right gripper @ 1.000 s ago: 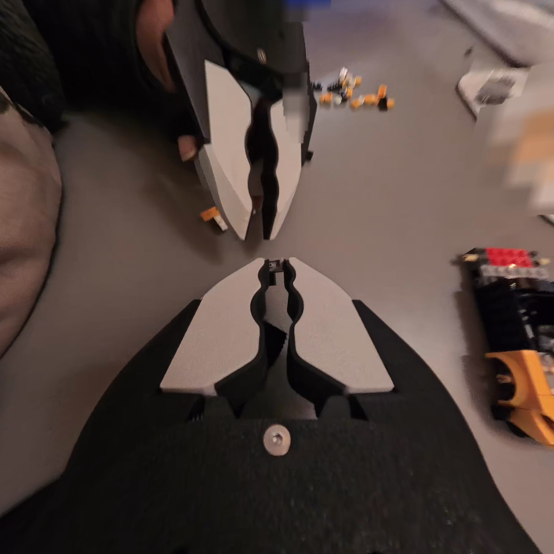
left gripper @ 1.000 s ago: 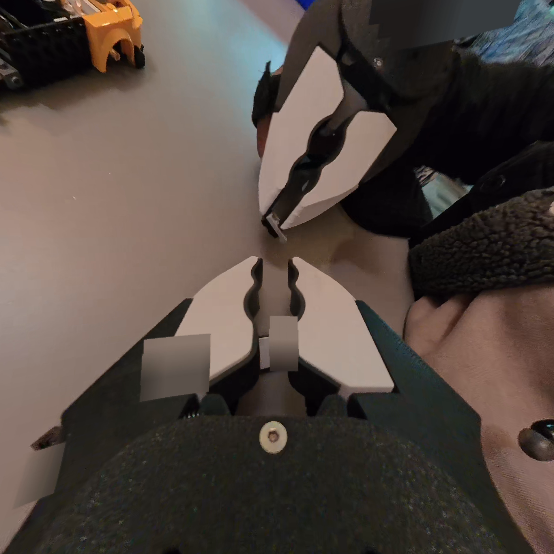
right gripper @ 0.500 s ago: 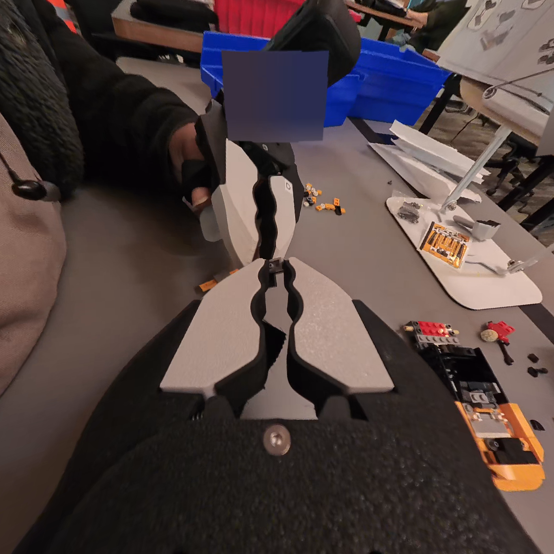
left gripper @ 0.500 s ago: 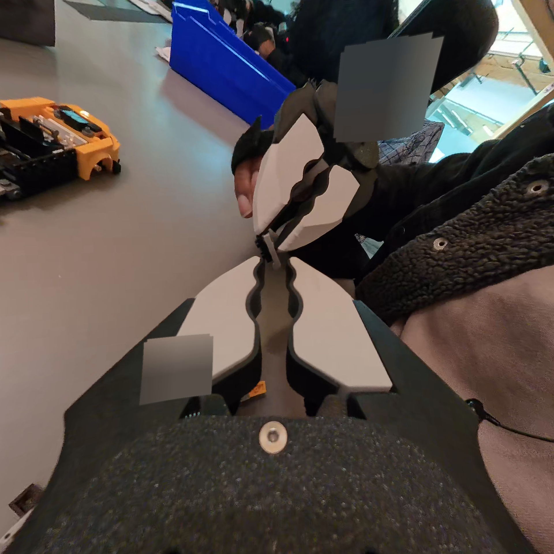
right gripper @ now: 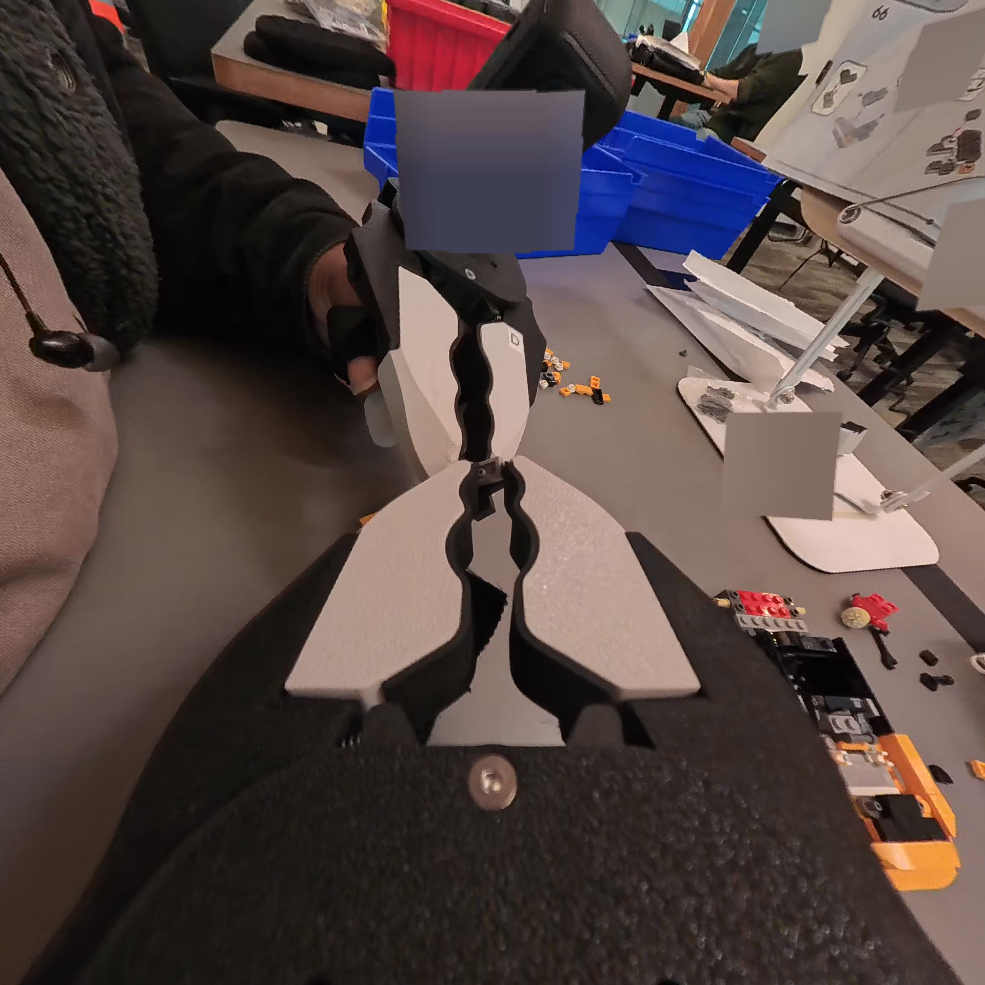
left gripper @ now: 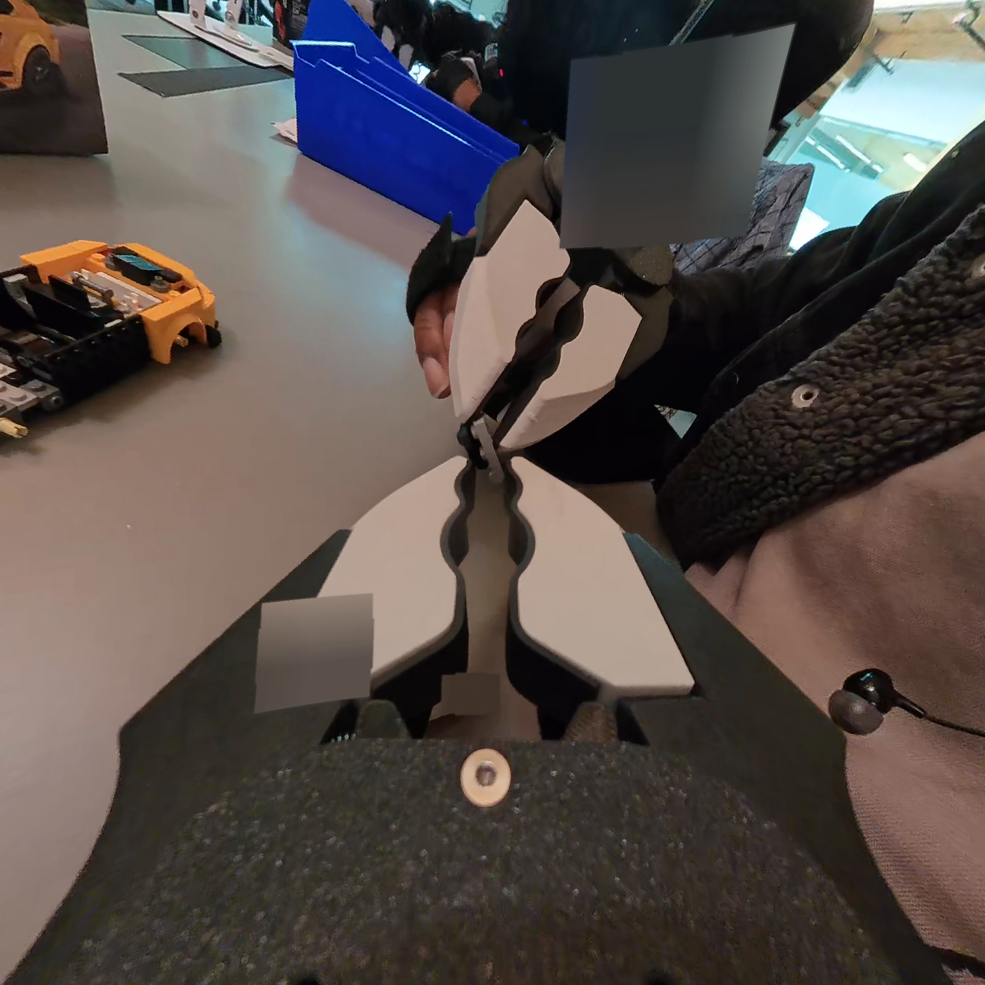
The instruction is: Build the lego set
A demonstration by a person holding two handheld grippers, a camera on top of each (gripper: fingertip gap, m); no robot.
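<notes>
My right gripper (right gripper: 489,471) is shut on a small black and grey lego piece (right gripper: 486,482). It is held in the air above the grey table (left gripper: 213,479). In the left wrist view the right gripper (left gripper: 482,437) comes down from the upper right and its piece (left gripper: 484,445) pokes between my left gripper's (left gripper: 489,469) tips. The left jaws stand a narrow gap apart around the piece's end. The left gripper (right gripper: 477,455) points down at the right one, tip to tip. The partly built orange and black car (left gripper: 106,309) lies on the table, also in the right wrist view (right gripper: 853,746).
Blue bins (right gripper: 666,197) stand at the table's far side. Loose orange pieces (right gripper: 575,384) lie behind the grippers. A white stand base (right gripper: 853,543), a red piece (right gripper: 874,610) and small black bits (right gripper: 933,677) lie right. The person's jacket and sleeve (left gripper: 853,373) are close by. The grippers are tip to tip, or close to it. The white stand base (right gripper: 853,543) is about equally far from each gripper, around 35 cm.
Both grippers have lifted off the table and tilted up. The right gripper has brought its piece from a gap away into the tips of the left gripper.
</notes>
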